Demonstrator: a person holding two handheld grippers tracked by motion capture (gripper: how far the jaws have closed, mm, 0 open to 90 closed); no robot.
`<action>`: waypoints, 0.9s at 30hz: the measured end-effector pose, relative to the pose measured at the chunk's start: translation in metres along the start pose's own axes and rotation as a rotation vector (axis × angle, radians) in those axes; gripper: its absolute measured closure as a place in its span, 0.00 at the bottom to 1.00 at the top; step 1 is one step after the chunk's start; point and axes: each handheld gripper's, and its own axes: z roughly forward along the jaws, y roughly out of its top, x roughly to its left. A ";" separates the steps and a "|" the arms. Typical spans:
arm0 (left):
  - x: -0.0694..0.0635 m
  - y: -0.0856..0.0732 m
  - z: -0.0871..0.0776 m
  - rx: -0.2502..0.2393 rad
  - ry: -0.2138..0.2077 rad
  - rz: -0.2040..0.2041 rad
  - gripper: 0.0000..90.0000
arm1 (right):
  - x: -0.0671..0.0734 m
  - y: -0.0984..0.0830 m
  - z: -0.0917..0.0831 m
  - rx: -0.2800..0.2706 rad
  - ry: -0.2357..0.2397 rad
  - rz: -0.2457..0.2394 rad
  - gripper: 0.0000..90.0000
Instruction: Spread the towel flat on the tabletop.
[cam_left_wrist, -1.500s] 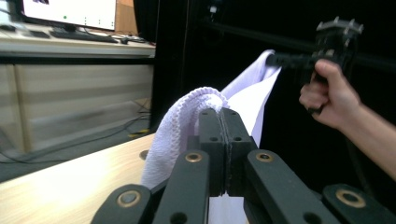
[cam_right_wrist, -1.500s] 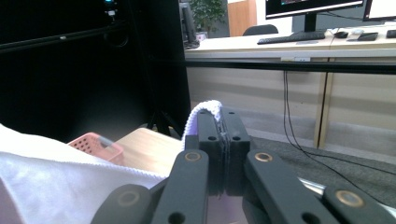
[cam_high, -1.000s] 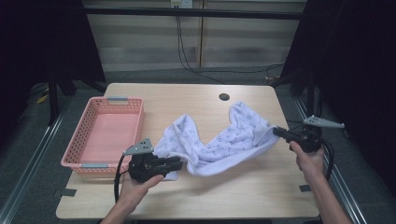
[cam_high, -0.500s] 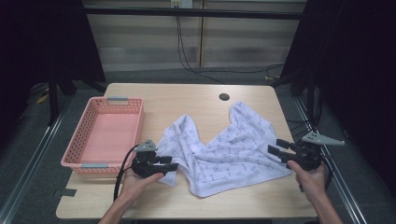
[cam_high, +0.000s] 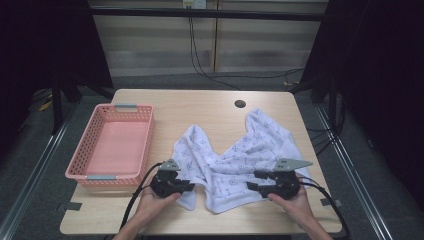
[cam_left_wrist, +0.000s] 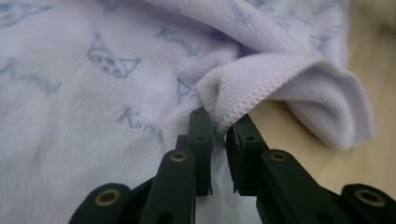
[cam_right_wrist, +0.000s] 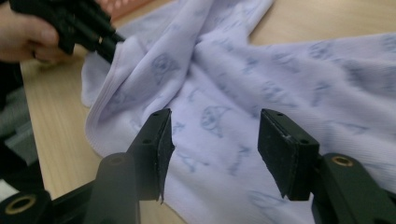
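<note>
My left gripper (cam_left_wrist: 218, 133) has just closed and pinches the hem of the cloth (cam_high: 235, 160), which lies rumpled mid-table beside the pink basket (cam_high: 112, 145); my right gripper (cam_right_wrist: 212, 149) hangs spread above it; I'd grab an edge there too, then pull gently flat.

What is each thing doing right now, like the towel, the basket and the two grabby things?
Towel: spread out but crumpled on the table, one hemmed edge pinched.
Left gripper: fingers have just been closing, now shut on the towel's hem.
Right gripper: fingers open above the towel, nothing between them.
Pink basket: upright and empty, at the table's left.
Table: bare wood beyond the towel.
</note>
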 end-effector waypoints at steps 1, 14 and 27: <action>-0.011 0.003 0.007 0.015 -0.028 0.022 0.89 | 0.012 -0.001 0.010 0.020 0.052 -0.007 0.49; -0.033 0.007 0.006 0.019 -0.125 0.049 0.72 | 0.043 0.022 0.066 0.070 0.151 -0.034 0.55; -0.001 0.002 -0.047 -0.179 -0.055 -0.039 0.64 | -0.019 0.013 0.000 -0.006 -0.052 0.018 0.94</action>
